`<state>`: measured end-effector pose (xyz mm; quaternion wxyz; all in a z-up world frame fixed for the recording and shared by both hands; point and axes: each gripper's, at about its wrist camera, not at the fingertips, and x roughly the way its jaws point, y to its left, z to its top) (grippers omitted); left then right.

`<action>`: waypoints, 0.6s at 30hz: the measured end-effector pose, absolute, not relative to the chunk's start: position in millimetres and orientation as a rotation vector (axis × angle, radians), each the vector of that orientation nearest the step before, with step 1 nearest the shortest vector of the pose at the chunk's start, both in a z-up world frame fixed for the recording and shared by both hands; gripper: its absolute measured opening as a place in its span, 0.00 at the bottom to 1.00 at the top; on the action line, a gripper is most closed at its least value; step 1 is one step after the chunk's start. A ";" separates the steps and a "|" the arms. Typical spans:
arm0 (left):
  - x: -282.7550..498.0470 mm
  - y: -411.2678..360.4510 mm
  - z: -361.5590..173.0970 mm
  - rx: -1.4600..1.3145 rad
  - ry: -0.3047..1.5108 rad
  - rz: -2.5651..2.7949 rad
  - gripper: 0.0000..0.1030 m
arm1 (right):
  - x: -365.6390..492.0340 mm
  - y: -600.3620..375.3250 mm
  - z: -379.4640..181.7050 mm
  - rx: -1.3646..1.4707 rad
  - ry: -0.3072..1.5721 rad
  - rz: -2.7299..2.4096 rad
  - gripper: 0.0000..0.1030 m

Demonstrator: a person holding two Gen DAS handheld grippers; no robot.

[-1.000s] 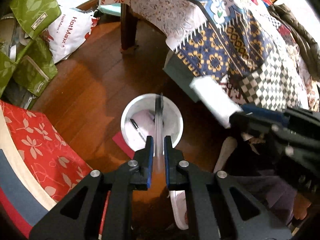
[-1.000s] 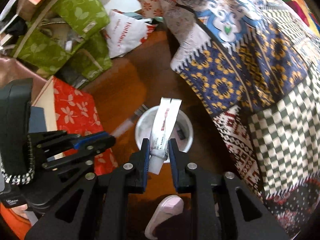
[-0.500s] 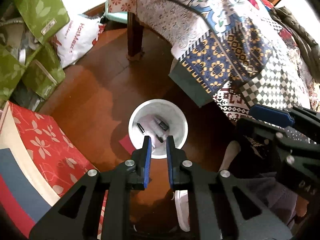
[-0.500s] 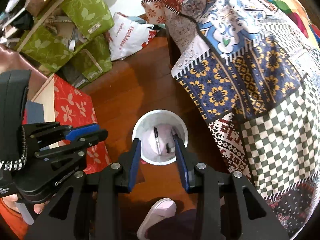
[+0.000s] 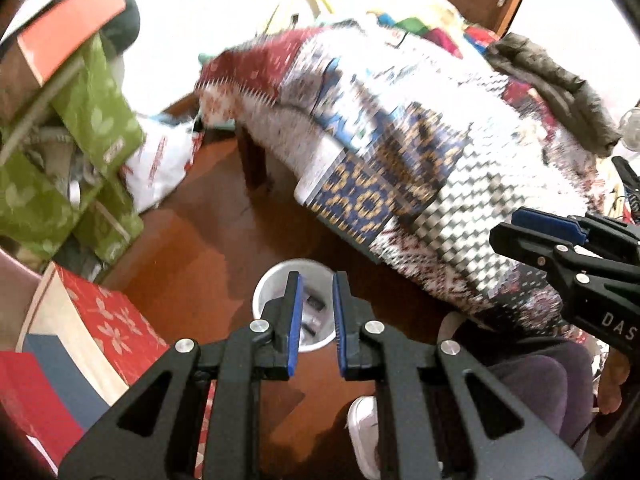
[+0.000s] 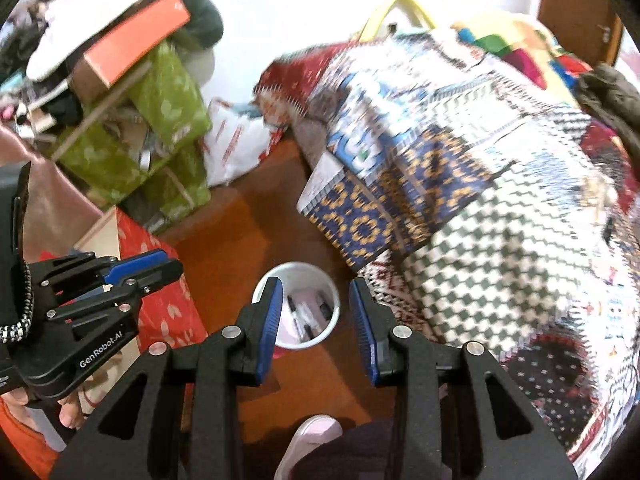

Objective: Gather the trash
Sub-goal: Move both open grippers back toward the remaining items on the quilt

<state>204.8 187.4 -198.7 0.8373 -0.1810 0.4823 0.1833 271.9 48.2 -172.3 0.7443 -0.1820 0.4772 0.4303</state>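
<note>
My left camera sits just behind my left claw and looks forward and down along its two fingers at the wooden floor, from well above it. My right camera does the same over my right claw, from about the same height. Both face the same way, toward the wall, and both share the white bin low in the middle of the frame, the patterned blanket to the right and the green boxes to the left. Each also catches the other: my right claw enters the left view at its right edge, my left claw the right view at its left edge.
</note>
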 end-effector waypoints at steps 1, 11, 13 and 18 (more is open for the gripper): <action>205.8 182.0 -188.4 -0.377 0.999 0.382 0.12 | 272.7 41.5 -164.9 -0.383 1.030 0.937 0.31; 223.5 122.9 -108.8 -0.280 0.816 0.292 0.13 | 279.0 -35.6 -87.0 -0.261 0.818 0.854 0.31; 232.0 108.7 -95.8 -0.261 0.782 0.268 0.14 | 283.0 -51.0 -75.7 -0.249 0.782 0.831 0.31; 255.3 74.9 -72.3 -0.229 0.719 0.206 0.16 | 294.0 -87.3 -56.7 -0.222 0.715 0.765 0.31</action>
